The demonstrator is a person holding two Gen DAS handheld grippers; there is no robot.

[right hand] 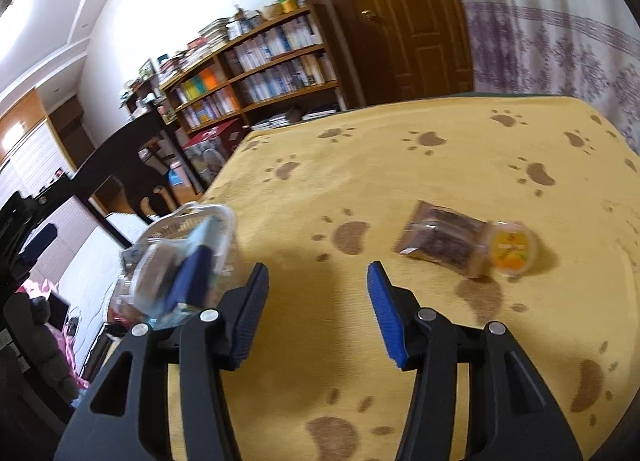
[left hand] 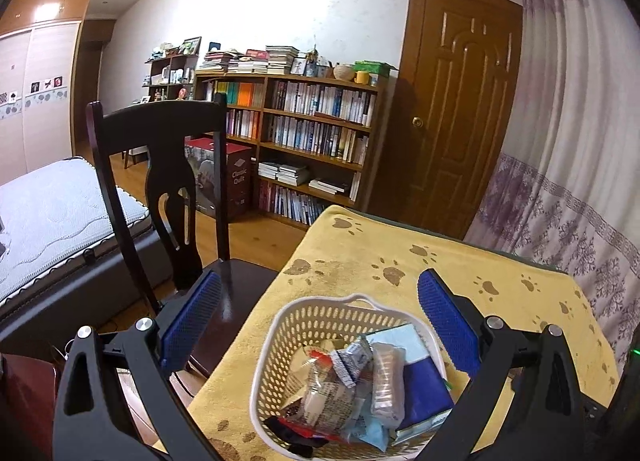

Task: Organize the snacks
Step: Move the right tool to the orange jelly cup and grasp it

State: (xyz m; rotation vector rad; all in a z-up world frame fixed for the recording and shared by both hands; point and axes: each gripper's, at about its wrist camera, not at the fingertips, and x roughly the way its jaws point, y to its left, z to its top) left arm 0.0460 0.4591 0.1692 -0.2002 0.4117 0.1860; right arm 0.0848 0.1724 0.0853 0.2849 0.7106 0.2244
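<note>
A white perforated basket (left hand: 304, 325) sits on the yellow paw-print cloth (left hand: 360, 257), filled with several wrapped snacks (left hand: 352, 385) and a blue box (left hand: 420, 385). My left gripper (left hand: 320, 305) hangs open above the basket, its blue pads spread wide on either side of it. In the right wrist view the basket (right hand: 188, 233) is blurred at the left. My right gripper (right hand: 318, 273) is open over bare cloth. A brown wrapped snack (right hand: 440, 241) and a small orange jelly cup (right hand: 514, 247) lie side by side, ahead and to the right of it.
A dark wooden chair (left hand: 172, 181) stands against the table's left edge. Behind it are a mattress (left hand: 48, 221), a bookshelf (left hand: 312, 129) and a brown door (left hand: 460, 101). A patterned curtain (left hand: 580, 181) hangs past the table's far right edge.
</note>
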